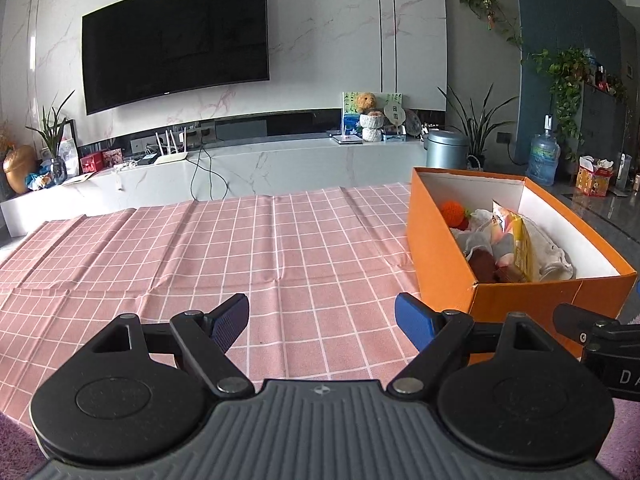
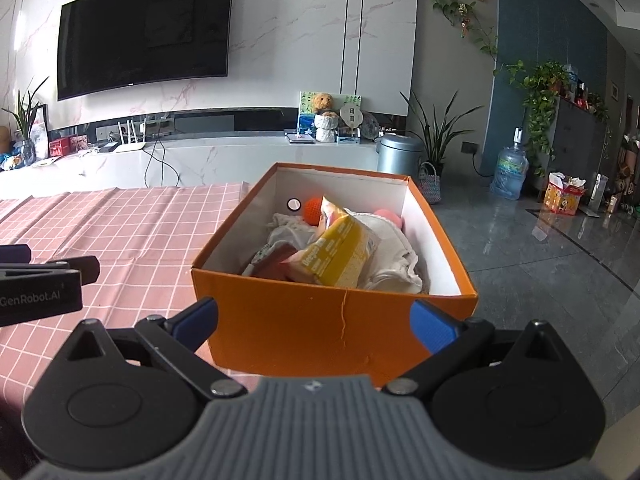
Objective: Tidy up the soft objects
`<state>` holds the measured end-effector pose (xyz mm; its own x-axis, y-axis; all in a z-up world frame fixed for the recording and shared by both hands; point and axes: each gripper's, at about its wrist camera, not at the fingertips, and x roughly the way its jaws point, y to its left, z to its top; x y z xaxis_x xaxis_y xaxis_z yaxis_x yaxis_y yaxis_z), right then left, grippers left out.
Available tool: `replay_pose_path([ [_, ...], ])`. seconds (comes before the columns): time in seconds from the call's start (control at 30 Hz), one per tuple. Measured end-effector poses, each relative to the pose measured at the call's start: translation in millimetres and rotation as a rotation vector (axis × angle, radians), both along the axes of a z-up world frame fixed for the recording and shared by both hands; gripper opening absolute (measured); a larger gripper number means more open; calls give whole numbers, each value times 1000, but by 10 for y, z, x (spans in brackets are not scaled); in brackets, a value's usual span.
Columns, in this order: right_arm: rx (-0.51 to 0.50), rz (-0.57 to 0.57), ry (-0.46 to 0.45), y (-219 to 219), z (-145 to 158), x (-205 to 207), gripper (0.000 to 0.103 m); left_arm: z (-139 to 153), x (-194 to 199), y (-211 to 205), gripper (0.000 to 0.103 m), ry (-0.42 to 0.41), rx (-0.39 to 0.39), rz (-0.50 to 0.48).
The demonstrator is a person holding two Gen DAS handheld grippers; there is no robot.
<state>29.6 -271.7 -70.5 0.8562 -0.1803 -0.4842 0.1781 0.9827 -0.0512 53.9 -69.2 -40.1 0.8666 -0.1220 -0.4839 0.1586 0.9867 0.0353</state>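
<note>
An orange cardboard box (image 2: 304, 320) stands on the pink checked tablecloth (image 1: 200, 248) at the table's right end; it also shows in the left wrist view (image 1: 440, 272). Inside lie a yellow packet (image 2: 344, 252), white cloth (image 2: 392, 256), an orange knitted ball (image 2: 313, 209), a pink soft piece (image 2: 390, 216) and a brown item (image 1: 482, 264). My left gripper (image 1: 322, 322) is open and empty over bare cloth, left of the box. My right gripper (image 2: 316, 320) is open and empty, just in front of the box's near wall.
A white marble TV bench (image 1: 280, 160) with a router, cables and a teddy bear runs behind the table. A grey bin (image 2: 398, 154), plants and a water bottle (image 2: 510, 172) stand on the dark floor to the right.
</note>
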Motion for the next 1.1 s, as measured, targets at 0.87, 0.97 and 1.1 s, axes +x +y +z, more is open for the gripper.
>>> replay_pose_path([
  [0.87,-19,18,-9,32,21,-32,100,81,-50,55,97,-14,-4,-1],
  [0.97,-18,17,-10,33,24,-37,100,78,-50,52,97,-14,-4,0],
  [1.1,-19,19,-10,36,27,-39,100,80,-51,56,97,-14,-4,0],
])
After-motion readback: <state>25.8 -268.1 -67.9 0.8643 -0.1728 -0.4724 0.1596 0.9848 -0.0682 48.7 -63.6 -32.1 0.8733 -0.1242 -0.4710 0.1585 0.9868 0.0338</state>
